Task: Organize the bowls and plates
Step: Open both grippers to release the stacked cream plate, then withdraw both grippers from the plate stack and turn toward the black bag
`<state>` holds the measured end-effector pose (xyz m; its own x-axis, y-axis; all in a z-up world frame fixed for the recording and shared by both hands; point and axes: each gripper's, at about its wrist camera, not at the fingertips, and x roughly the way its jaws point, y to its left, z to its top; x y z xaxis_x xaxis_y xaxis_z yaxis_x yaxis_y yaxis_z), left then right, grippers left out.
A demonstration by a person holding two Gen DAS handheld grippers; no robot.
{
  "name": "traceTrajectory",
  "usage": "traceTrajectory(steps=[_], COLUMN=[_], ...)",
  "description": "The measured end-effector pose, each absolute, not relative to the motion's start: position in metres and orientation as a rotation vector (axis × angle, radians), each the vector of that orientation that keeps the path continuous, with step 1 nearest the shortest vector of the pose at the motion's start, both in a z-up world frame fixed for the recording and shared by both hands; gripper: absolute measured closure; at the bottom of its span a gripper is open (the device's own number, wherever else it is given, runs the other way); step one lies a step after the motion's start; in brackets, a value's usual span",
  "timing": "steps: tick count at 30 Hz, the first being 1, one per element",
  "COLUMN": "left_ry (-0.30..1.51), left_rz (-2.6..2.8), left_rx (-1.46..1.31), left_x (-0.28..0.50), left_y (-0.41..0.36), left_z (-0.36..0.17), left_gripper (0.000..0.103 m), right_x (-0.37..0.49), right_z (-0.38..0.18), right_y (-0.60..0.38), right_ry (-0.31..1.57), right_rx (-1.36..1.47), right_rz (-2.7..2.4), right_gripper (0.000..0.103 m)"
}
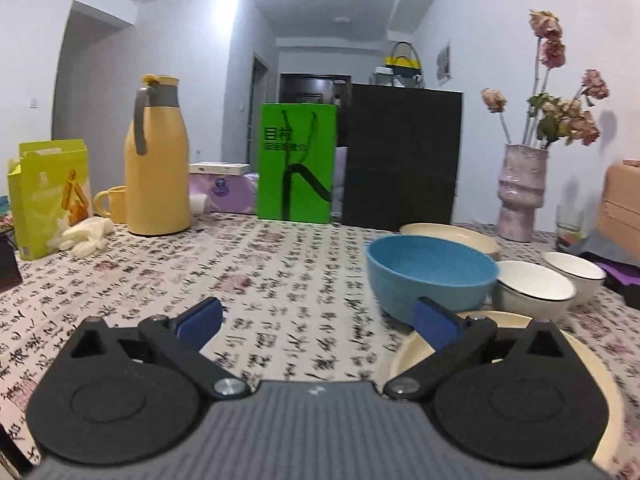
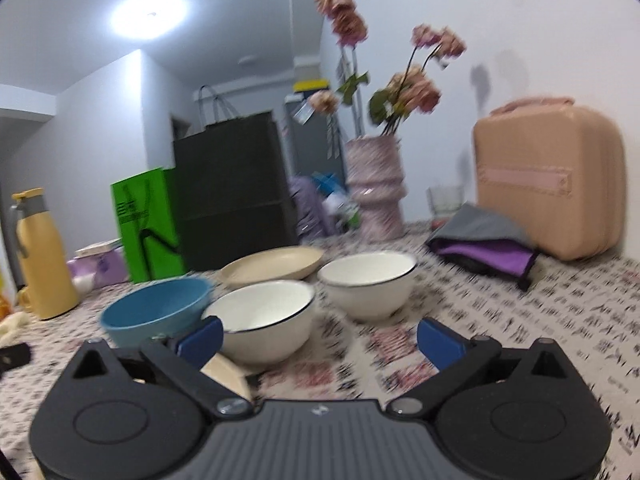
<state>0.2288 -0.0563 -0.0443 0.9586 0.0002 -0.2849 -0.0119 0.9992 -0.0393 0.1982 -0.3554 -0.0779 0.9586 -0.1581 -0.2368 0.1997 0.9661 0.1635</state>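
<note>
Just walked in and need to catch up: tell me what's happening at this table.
A person is sorting dishes with two handheld tongs. Both the left tongs and the right tongs are open and hold nothing. On the patterned tablecloth sit a blue bowl, two white bowls and a cream plate behind them. Another cream plate lies right under the left tongs. Nothing is stacked yet.

Left gripper [image 1: 318, 326]: jaws spread wide, blue pads [image 1: 200, 322] apart, nothing between, aimed slightly downward. Right gripper [image 2: 320, 340]: likewise fully spread, nothing gripped, pointed slightly below level.
</note>
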Motion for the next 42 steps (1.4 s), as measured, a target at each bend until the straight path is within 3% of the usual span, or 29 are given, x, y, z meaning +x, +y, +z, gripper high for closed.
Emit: traceTrajectory(steps=[19, 42], left_ry=[0.334, 0.288], left_rz=[-0.019, -0.031], left_rx=[-0.167, -0.112], left_x=[0.263, 0.254], left_y=[-0.029, -0.037], left_z=[-0.065, -0.066], left_gripper=[0.000, 0.000], right_x=[0.208, 0.210], right_z=[-0.095, -0.099], right_y=[-0.363, -0.373], right_ry=[0.158, 0.175], right_rx=[0.250, 0.332], right_rz=[-0.166, -0.171], right_gripper=[0.000, 0.000])
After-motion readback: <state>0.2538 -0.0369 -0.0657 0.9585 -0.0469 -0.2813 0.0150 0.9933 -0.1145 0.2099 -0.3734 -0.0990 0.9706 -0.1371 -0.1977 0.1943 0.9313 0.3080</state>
